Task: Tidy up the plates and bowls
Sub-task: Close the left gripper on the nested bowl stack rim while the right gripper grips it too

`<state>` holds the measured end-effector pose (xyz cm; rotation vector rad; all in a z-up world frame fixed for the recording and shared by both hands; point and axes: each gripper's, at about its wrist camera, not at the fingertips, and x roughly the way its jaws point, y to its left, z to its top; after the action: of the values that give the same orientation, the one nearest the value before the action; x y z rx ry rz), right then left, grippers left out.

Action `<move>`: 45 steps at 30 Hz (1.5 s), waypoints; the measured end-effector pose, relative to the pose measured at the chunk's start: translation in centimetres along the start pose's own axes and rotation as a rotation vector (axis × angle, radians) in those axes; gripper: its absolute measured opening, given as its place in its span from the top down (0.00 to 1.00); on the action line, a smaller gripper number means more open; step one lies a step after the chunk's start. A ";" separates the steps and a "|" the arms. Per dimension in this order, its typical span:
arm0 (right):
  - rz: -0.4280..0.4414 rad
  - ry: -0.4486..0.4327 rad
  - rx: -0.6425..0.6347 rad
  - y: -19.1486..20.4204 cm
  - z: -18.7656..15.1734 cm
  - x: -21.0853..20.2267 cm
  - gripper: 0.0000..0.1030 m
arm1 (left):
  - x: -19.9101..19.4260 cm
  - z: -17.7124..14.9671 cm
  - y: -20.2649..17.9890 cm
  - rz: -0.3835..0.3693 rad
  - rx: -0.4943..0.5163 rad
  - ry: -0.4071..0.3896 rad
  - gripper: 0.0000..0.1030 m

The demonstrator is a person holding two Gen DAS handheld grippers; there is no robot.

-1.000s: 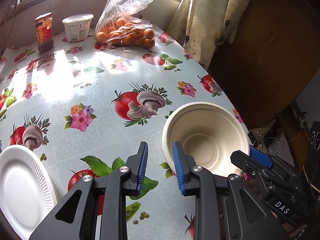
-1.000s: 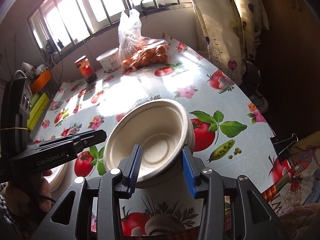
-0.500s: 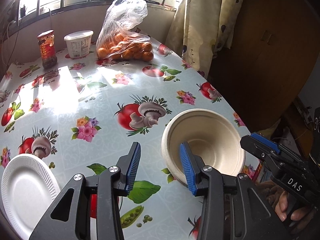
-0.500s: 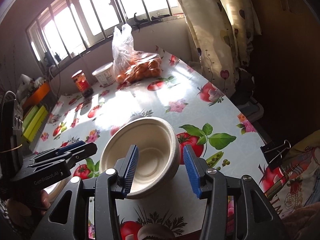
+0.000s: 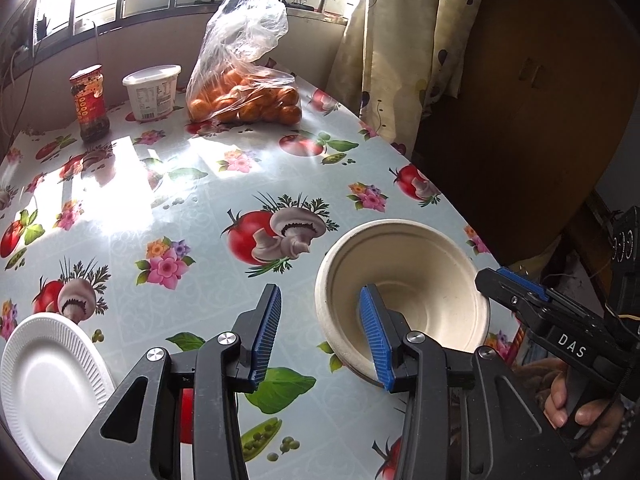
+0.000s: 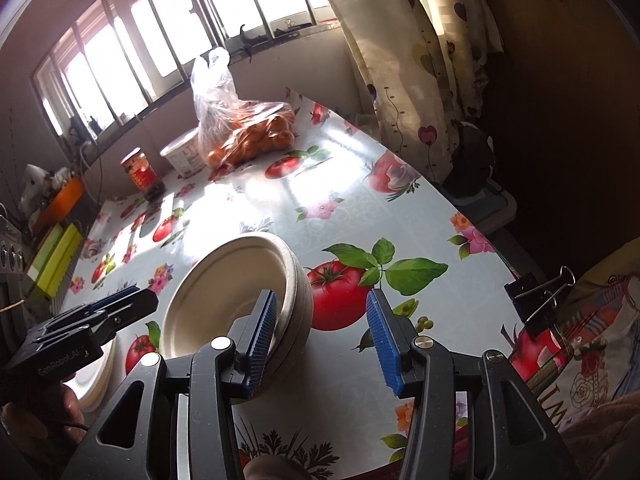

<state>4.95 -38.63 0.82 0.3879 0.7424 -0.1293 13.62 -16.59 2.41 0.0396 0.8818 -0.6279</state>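
A stack of beige paper bowls (image 5: 412,280) sits on the table near its right edge; it also shows in the right wrist view (image 6: 232,280). My left gripper (image 5: 320,336) is open, its right finger in front of the bowl's near rim. My right gripper (image 6: 320,338) is open and empty, its left finger in front of the bowls' near side. White paper plates (image 5: 48,392) lie at the table's front left, and show behind the left gripper in the right wrist view (image 6: 98,380). The right gripper (image 5: 516,286) shows just right of the bowls.
A bag of oranges (image 5: 244,96), a white tub (image 5: 152,90) and a red jar (image 5: 89,104) stand at the far side by the window. The table edge (image 5: 452,196) runs close to the bowls on the right. A curtain (image 5: 396,40) hangs beyond. A binder clip (image 6: 536,296) sits at the near right.
My right gripper has opened wider, let go of the bowls and drawn back. My left gripper has opened wider and pulled back. The bowls now rest on the table.
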 end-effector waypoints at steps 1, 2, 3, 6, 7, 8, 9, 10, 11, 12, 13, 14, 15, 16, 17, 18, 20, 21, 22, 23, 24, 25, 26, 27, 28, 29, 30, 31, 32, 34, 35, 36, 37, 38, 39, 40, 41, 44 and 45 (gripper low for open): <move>0.002 0.002 0.001 -0.1 0.0 0.1 0.55 | 0.1 0.0 0.0 -0.001 -0.002 0.003 0.59; 0.004 0.004 0.001 -0.2 -0.1 0.2 0.55 | 0.2 0.1 0.0 -0.001 -0.005 0.005 0.59; 0.006 0.006 0.001 -0.3 -0.1 0.3 0.55 | 0.3 0.0 0.0 -0.004 -0.006 0.007 0.59; 0.010 0.012 0.014 -0.7 -0.3 0.5 0.55 | 0.4 0.0 0.0 -0.014 -0.011 0.008 0.59; 0.013 0.014 0.018 -0.9 -0.3 0.6 0.55 | 0.5 0.0 0.1 -0.016 -0.012 0.009 0.59; 0.016 0.014 0.019 -0.9 -0.3 0.6 0.55 | 0.6 0.0 0.1 -0.019 -0.015 0.012 0.59; 0.018 0.015 0.018 -0.9 -0.3 0.7 0.55 | 0.7 0.0 0.1 -0.022 -0.017 0.015 0.59; 0.021 0.017 0.013 -0.9 -0.2 0.7 0.55 | 0.8 0.0 0.2 -0.025 -0.019 0.019 0.59; 0.024 0.020 0.008 -0.8 -0.2 0.8 0.55 | 0.9 0.0 0.2 -0.028 -0.021 0.021 0.59; 0.025 0.023 0.005 -0.8 -0.2 0.8 0.55 | 1.0 0.0 0.2 -0.030 -0.023 0.025 0.59; 0.027 0.024 0.005 -0.8 -0.2 0.8 0.55 | 1.1 0.0 0.2 -0.033 -0.025 0.028 0.59; 0.029 0.024 0.009 -0.8 -0.2 0.8 0.55 | 1.3 0.0 0.3 -0.036 -0.029 0.031 0.59; 0.035 0.025 0.015 -0.8 -0.2 0.9 0.55 | 1.3 0.0 0.3 -0.041 -0.033 0.034 0.59; 0.045 0.025 0.022 -0.9 -0.1 0.8 0.55 | 1.4 0.0 0.4 -0.046 -0.038 0.037 0.59; 0.055 0.022 0.025 -0.9 -0.1 0.8 0.55 | 1.5 0.0 0.4 -0.052 -0.043 0.038 0.59; 0.063 0.019 0.023 -0.9 0.0 0.8 0.55 | 1.6 0.0 0.5 -0.059 -0.048 0.041 0.59; 0.076 0.027 0.021 -0.7 -0.1 1.1 0.55 | 1.7 0.0 0.6 -0.067 -0.059 0.049 0.59; 0.091 0.035 0.022 -0.7 -0.1 1.2 0.55 | 1.9 0.0 0.6 -0.068 -0.061 0.054 0.59; 0.101 0.043 0.024 -0.7 -0.2 1.4 0.55 | 2.0 -0.1 0.6 -0.067 -0.063 0.058 0.59; 0.103 0.048 0.024 -0.6 -0.2 1.6 0.55 | 2.1 -0.1 0.6 -0.066 -0.064 0.060 0.59; 0.103 0.050 0.020 -0.5 -0.3 1.8 0.55 | 2.2 -0.2 0.7 -0.063 -0.068 0.060 0.59; 0.102 0.052 0.014 -0.4 -0.3 1.9 0.55 | 2.3 -0.3 0.8 -0.058 -0.072 0.062 0.59; 0.102 0.053 0.008 -0.3 -0.4 2.0 0.55 | 2.4 -0.3 0.8 -0.054 -0.074 0.064 0.59; 0.103 0.053 -0.002 -0.2 -0.4 2.1 0.55 | 2.5 -0.4 0.9 -0.048 -0.072 0.066 0.59; 0.103 0.051 -0.013 0.0 -0.5 2.1 0.55 | 2.5 -0.5 0.9 -0.039 -0.068 0.064 0.59; 0.099 0.047 -0.025 0.2 -0.5 2.1 0.55 | 2.5 -0.6 0.9 -0.033 -0.063 0.061 0.59; 0.096 0.044 -0.039 0.3 -0.6 2.1 0.55 | 2.6 -0.7 0.9 -0.031 -0.062 0.062 0.59; 0.092 0.044 -0.050 0.5 -0.6 2.2 0.55 | 2.6 -0.7 0.9 -0.033 -0.064 0.065 0.59; 0.088 0.044 -0.057 0.6 -0.7 2.3 0.55 | 2.6 -0.8 0.8 -0.041 -0.064 0.067 0.59; 0.088 0.049 -0.065 0.9 -0.8 2.5 0.55 | 2.7 -0.9 0.7 -0.050 -0.063 0.074 0.59; 0.089 0.051 -0.068 1.0 -0.9 2.6 0.55 | 2.8 -0.9 0.7 -0.053 -0.066 0.080 0.59; 0.091 0.053 -0.073 1.1 -1.0 2.7 0.55 | 2.9 -0.9 0.8 -0.062 -0.076 0.085 0.59; 0.090 0.053 -0.076 1.2 -1.1 2.7 0.55 | 3.0 -1.0 0.8 -0.073 -0.085 0.091 0.59; 0.090 0.054 -0.078 1.2 -1.1 2.8 0.55 | 3.1 -1.0 0.9 -0.081 -0.093 0.093 0.59; 0.093 0.056 -0.078 1.2 -1.2 2.8 0.55 | 3.2 -1.0 1.0 -0.081 -0.099 0.096 0.59; 0.097 0.058 -0.076 1.2 -1.2 2.9 0.55 | 3.3 -1.0 1.1 -0.081 -0.105 0.099 0.59; 0.098 0.059 -0.075 1.2 -1.3 2.9 0.55 | 3.5 -1.1 1.1 -0.084 -0.111 0.104 0.59; 0.096 0.058 -0.076 1.2 -1.3 2.9 0.55 | 3.7 -1.1 1.1 -0.094 -0.123 0.117 0.59; 0.096 0.059 -0.075 1.2 -1.3 2.9 0.55 | 3.8 -1.1 1.0 -0.097 -0.123 0.121 0.59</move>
<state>6.55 -36.96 -1.69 0.3560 0.7829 0.0002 15.15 -17.31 -1.34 -0.0774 1.0428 -0.6656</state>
